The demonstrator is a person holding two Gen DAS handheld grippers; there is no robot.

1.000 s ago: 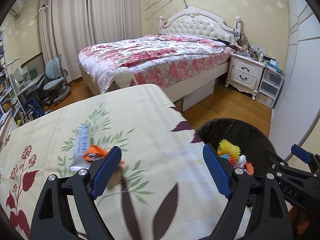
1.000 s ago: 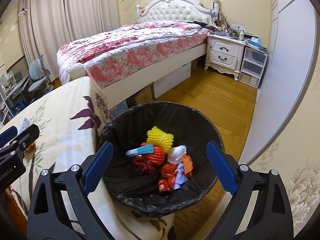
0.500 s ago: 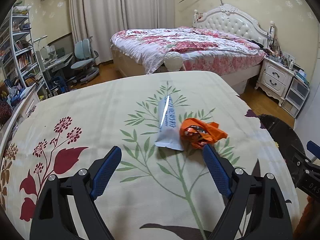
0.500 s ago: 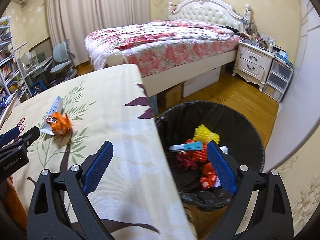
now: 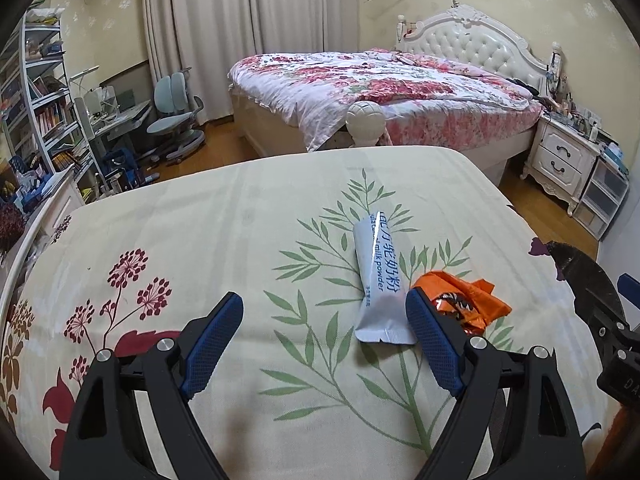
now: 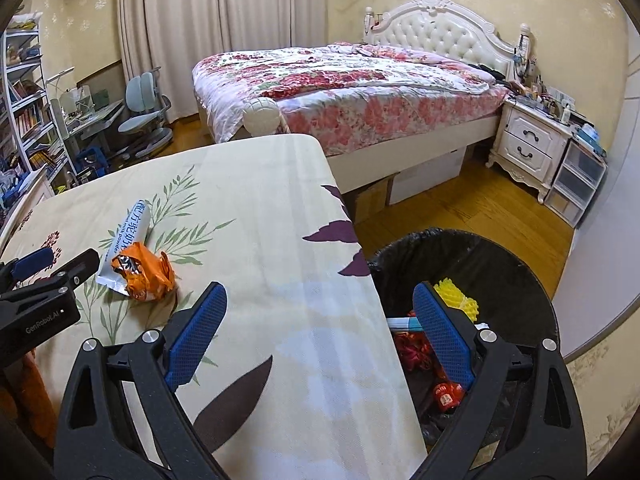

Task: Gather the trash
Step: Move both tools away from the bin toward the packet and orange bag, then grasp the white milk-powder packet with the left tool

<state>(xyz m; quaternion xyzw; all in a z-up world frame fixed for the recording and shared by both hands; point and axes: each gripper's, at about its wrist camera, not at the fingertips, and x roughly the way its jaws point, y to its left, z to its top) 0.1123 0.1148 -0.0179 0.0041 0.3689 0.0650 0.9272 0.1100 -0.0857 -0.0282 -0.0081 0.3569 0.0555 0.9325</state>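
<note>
bare tablecloth (image 5: 208, 248) left of milk powder sachet (image 5: 378, 280), orange wrapper (image 5: 464, 300) touching it on the right

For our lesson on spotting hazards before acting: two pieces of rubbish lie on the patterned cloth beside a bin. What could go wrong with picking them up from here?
1. The white sachet and orange wrapper touch, so gripping one may drag the other.
2. The sachet lies flat; the open left hand-held gripper might pinch the cloth instead.
3. The bin sits below the cloth's edge, so a light wrapper dropped early may miss.
</note>
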